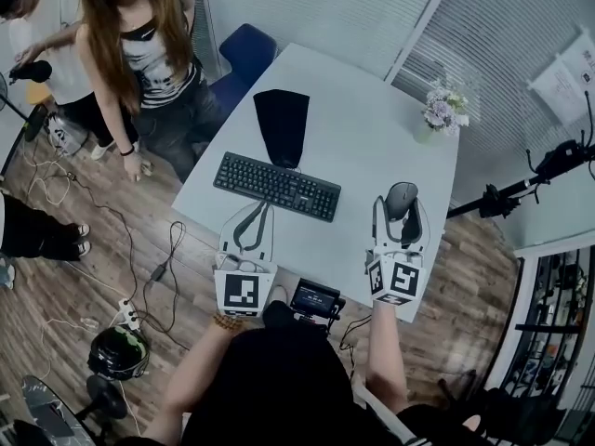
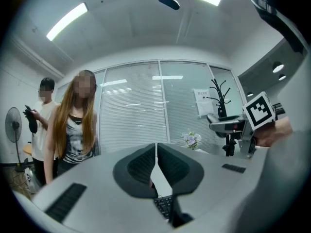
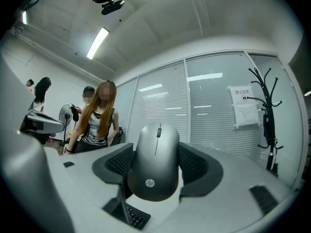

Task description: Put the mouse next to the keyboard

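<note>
A grey mouse (image 3: 156, 161) sits clamped between the pads of my right gripper (image 3: 154, 165), held above the white table (image 1: 372, 137). In the head view the mouse (image 1: 401, 200) hangs to the right of the black keyboard (image 1: 277, 186), a short way off its right end. My left gripper (image 1: 251, 230) hovers near the keyboard's front edge, its jaws pressed together with nothing between them (image 2: 156, 171). A strip of keyboard keys (image 2: 164, 206) shows below the left jaws.
A black mouse pad (image 1: 282, 124) lies behind the keyboard. A small vase of flowers (image 1: 442, 110) stands at the table's far right. A person (image 1: 149, 59) stands by the table's left corner, near a blue chair (image 1: 246, 52). Cables (image 1: 139, 277) trail on the wooden floor.
</note>
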A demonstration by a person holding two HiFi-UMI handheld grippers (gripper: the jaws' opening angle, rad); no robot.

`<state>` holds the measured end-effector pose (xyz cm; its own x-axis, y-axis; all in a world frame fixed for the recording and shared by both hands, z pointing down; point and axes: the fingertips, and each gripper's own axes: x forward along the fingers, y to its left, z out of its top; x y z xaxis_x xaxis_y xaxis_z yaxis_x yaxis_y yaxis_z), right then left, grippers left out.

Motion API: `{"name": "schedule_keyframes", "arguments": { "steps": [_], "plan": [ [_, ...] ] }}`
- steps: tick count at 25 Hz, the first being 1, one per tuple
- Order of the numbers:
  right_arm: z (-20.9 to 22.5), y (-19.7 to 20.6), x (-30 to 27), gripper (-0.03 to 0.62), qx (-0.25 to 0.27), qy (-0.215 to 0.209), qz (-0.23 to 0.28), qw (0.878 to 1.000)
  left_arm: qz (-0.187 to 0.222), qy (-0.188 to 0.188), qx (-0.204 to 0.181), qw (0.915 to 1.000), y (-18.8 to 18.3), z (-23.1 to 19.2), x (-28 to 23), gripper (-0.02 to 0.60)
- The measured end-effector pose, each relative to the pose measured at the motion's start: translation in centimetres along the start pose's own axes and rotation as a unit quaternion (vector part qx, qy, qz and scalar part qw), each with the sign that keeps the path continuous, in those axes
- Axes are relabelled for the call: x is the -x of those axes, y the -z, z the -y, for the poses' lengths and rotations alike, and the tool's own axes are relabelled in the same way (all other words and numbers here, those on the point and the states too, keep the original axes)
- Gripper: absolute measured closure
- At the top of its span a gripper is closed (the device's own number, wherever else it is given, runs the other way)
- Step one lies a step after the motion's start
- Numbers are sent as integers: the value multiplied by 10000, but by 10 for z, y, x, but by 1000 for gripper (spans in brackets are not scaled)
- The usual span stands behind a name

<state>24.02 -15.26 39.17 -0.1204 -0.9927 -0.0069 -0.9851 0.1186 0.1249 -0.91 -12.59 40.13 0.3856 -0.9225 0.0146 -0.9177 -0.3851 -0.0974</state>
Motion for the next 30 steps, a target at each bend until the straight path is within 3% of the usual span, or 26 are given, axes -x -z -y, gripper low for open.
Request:
{"name": "schedule_keyframes", "arguments": {
  "steps": [17,26,30],
  "plan": [
    [10,34,-39,299,-25,-21,-283,9996,-142,-287,21,9995,12,-12,-5,568],
    [14,72,-60,299,-56,-7,-648,9979,-12,-431,11,9991,12,-22,-11,569],
    [13,89,-66,299,-70,3,-813,9967,-234,-431,11,9988,19,-26,-10,569]
  ]
}}
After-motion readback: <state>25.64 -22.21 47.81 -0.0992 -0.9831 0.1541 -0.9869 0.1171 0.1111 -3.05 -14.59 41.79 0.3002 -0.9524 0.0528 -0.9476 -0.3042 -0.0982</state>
